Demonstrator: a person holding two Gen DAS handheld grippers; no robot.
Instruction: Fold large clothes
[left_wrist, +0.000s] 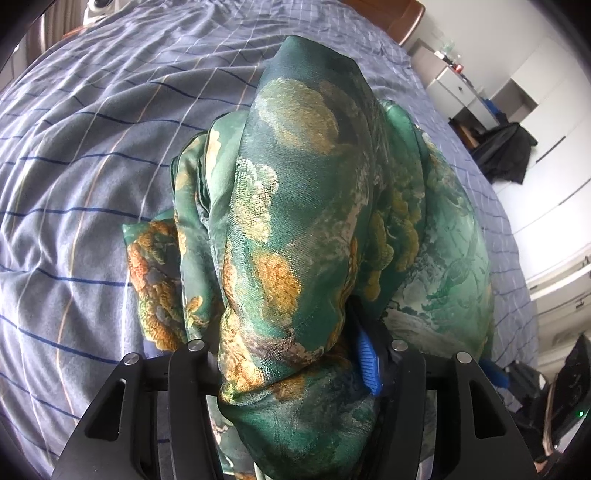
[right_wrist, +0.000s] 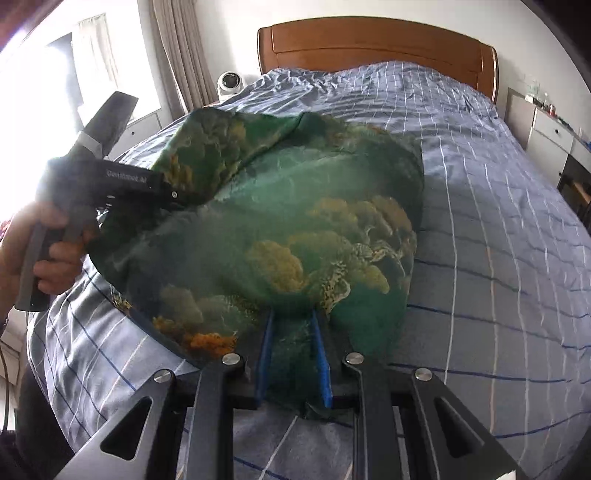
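The bed (right_wrist: 498, 229) fills both views, its grey-blue checked cover (left_wrist: 81, 192) wrinkled under your work, with the wooden headboard (right_wrist: 376, 40) at the far end. Beige curtains (right_wrist: 177, 55) hang by the bright window on the left of the right wrist view, and white cabinets (left_wrist: 546, 122) stand along the wall beyond the bed's other side, with a dark garment (left_wrist: 506, 151) slumped in front of them.

Your task piece, the green floral garment (right_wrist: 295, 221), is sheer, printed with yellow and orange blooms. It hangs stretched between your two tools above the near part of the bed, its lower folds resting on the cover. In the left wrist view it rises as a bunched ridge (left_wrist: 295, 206) straight ahead of the camera.

Your right gripper (right_wrist: 293, 354) has a gathered wad of the cloth between its blue pads (right_wrist: 319, 354); the jaws stand narrow and press on the fabric from both sides.

Your left gripper (left_wrist: 291, 369) sits about half open with cloth draped thickly over and between the fingers. One blue pad (left_wrist: 367, 363) shows on the right, the other is buried, so you cannot tell whether it truly pinches. In the right wrist view your left hand (right_wrist: 37, 251) grips that tool's handle at the cloth's left edge.

A small white camera-like device (right_wrist: 229, 83) sits beside the bed near the curtains.
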